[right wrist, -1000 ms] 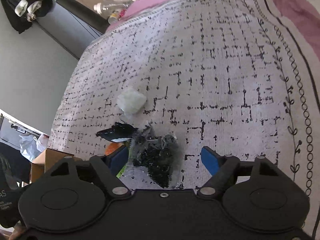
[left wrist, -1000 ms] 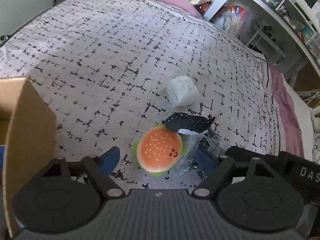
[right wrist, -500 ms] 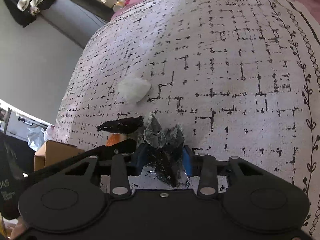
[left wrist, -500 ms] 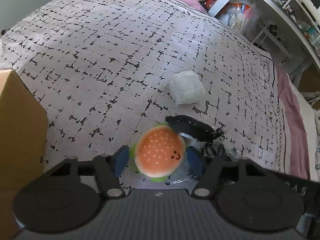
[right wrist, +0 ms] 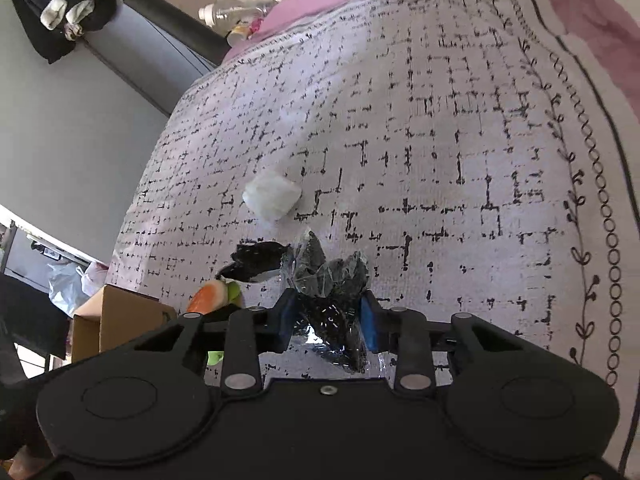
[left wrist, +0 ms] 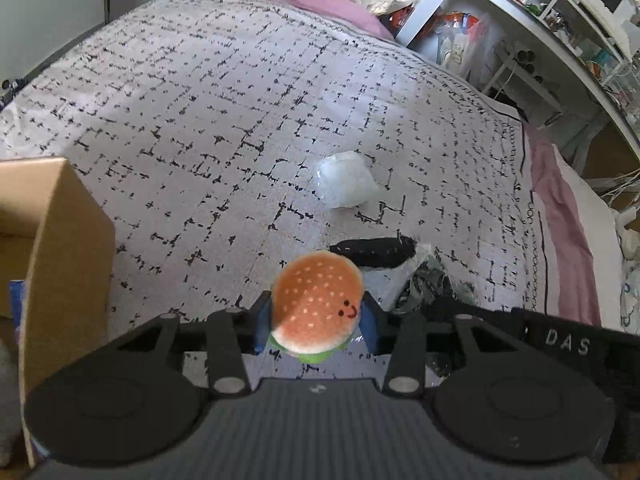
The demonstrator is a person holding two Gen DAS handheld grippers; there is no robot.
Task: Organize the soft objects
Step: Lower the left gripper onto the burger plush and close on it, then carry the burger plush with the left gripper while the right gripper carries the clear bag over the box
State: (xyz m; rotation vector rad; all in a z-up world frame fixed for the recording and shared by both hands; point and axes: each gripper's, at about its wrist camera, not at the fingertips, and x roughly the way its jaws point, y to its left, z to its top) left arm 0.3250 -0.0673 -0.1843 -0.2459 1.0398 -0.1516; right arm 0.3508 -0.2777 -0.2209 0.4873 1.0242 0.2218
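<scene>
Soft things, four: one burger plush point(left wrist: 318, 306); one clear bag of dark contents point(right wrist: 334, 308); one white wrapped bundle point(left wrist: 347, 180); one flat black piece point(left wrist: 374, 252). One cardboard box point(left wrist: 60, 264). One bed point(left wrist: 200, 120).

Patterned bedspread point(left wrist: 240, 120), white shelving point(left wrist: 540, 20), clothes point(right wrist: 60, 4) hanging on grey wall
</scene>
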